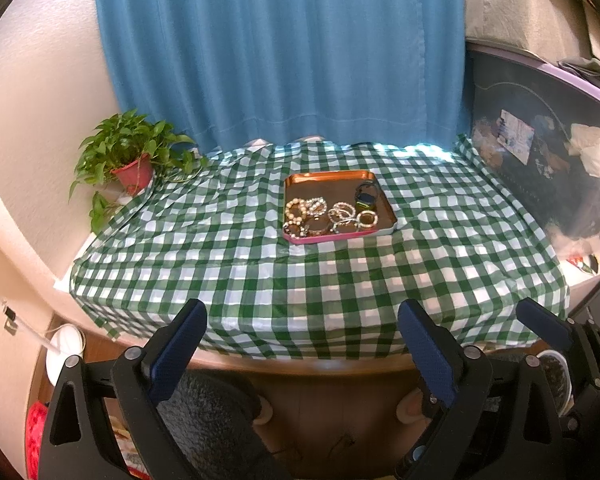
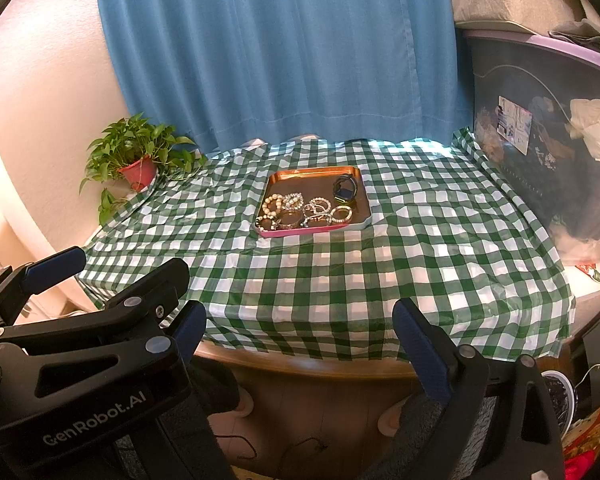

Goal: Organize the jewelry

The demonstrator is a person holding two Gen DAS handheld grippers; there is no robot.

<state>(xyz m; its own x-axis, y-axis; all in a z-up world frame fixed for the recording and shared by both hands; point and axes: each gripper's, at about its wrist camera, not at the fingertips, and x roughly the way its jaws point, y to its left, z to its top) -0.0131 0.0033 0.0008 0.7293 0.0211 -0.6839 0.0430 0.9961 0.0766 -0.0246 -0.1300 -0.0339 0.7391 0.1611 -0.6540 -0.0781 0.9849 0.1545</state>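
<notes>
Partly tangled bracelets (image 1: 324, 216), tray (image 1: 328, 177), tablecloth (image 1: 300, 280)

A tray (image 1: 299, 179) sits in the middle of the table (image 1: 260, 280) with bracelets (image 1: 300, 214) piled in its near part and a watch (image 1: 366, 194) in its far right corner, a plant (image 1: 134, 154) stands at the far left, and a curtain (image 1: 280, 48) hangs behind.
</notes>
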